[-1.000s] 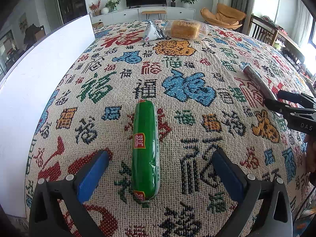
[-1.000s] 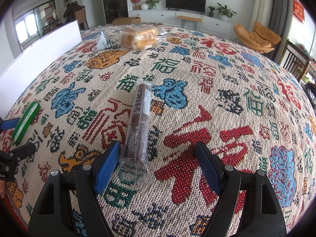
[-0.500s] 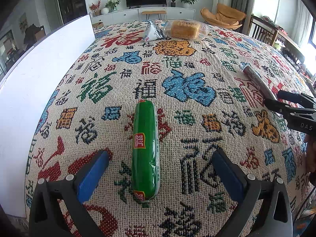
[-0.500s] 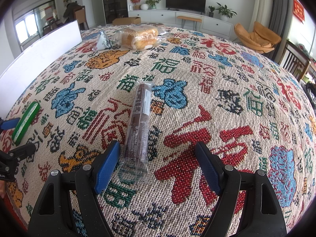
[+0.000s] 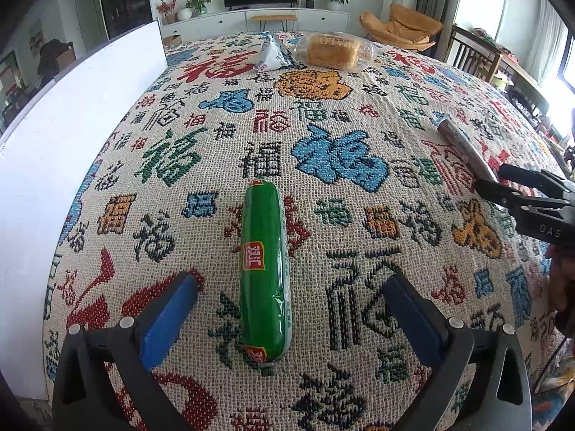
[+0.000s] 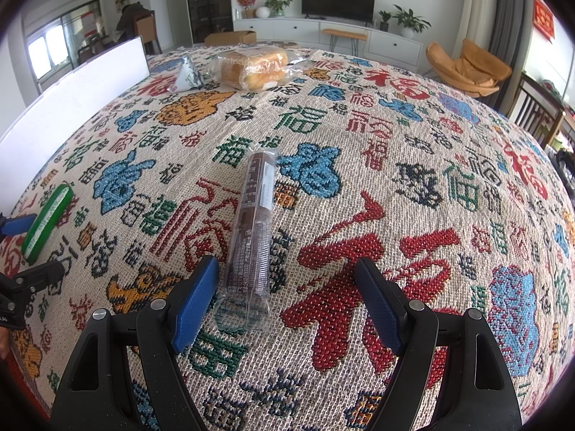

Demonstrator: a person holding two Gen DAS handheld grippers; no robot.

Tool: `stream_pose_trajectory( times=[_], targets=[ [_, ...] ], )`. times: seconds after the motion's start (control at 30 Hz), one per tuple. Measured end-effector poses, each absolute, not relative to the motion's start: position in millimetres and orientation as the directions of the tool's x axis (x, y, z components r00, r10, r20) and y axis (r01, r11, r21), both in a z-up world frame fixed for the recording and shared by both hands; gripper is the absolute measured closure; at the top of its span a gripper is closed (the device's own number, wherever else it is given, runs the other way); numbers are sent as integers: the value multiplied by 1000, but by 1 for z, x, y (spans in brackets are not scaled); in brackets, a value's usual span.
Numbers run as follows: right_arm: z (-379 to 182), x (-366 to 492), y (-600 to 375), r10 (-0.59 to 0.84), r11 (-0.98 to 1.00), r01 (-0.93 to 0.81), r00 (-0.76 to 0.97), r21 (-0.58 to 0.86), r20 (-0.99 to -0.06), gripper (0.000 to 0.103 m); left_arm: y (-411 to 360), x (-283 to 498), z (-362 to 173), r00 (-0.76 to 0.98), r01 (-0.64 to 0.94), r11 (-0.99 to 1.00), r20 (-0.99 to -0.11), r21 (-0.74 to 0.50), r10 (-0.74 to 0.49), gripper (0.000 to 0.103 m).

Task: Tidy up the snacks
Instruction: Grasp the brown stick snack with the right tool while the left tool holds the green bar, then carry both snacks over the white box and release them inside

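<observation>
A green sausage pack (image 5: 265, 265) lies on the patterned tablecloth (image 5: 323, 115), its near end between the open fingers of my left gripper (image 5: 287, 298). It also shows at the left in the right wrist view (image 6: 46, 222). A long brown snack pack (image 6: 253, 226) lies lengthwise, its near end between the open fingers of my right gripper (image 6: 287, 280), close to the left pad. It also shows in the left wrist view (image 5: 463, 147). A bagged bread loaf (image 6: 253, 66) and a triangular white packet (image 6: 187, 79) lie at the far side.
A white board (image 5: 72, 136) stands along the table's left edge. The right gripper (image 5: 532, 201) shows at the right of the left wrist view. Chairs, a TV cabinet and plants stand beyond the table.
</observation>
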State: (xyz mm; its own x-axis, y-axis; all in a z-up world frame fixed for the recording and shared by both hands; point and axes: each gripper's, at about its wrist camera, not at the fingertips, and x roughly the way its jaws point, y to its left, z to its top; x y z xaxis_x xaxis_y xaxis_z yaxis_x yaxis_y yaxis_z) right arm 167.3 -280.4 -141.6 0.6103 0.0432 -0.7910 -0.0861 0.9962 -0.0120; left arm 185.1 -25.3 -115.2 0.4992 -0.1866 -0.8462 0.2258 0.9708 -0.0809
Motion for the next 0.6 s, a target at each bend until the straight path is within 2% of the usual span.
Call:
stream_pose_trajectory(
  times=[0.13,0.17,0.33,0.4,0.47,0.53,0.57,0.6],
  targets=[
    [-141,168,-282,56,996,-92,605,0,-794,23,8,194,-101,422,240,910,-808,-338,-412,1],
    [-140,169,-283,65,994,-105,588,4,-806,23,17,195,-96,422,236,905,-802,-354,-424,2],
    [-121,189,-300,174,983,-134,470,125,-865,23,20,195,-80,440,276,918,-812,-285,-384,5],
    [-115,203,-301,178,983,-121,433,139,-884,23,6,198,-86,425,295,933,-847,-204,-320,13],
    [-115,221,-301,201,979,-103,358,176,-912,25,-6,202,-100,397,269,955,-890,-123,-226,37],
    [-118,235,-295,213,977,-82,308,197,-927,26,-13,199,-104,420,255,965,-890,-69,-175,38],
    [-117,241,-291,216,976,-81,305,201,-928,26,-15,199,-106,414,254,964,-892,-77,-181,43],
    [-118,245,-285,217,976,-96,302,197,-928,27,-16,198,-106,427,250,966,-887,-68,-173,52]
  ],
)
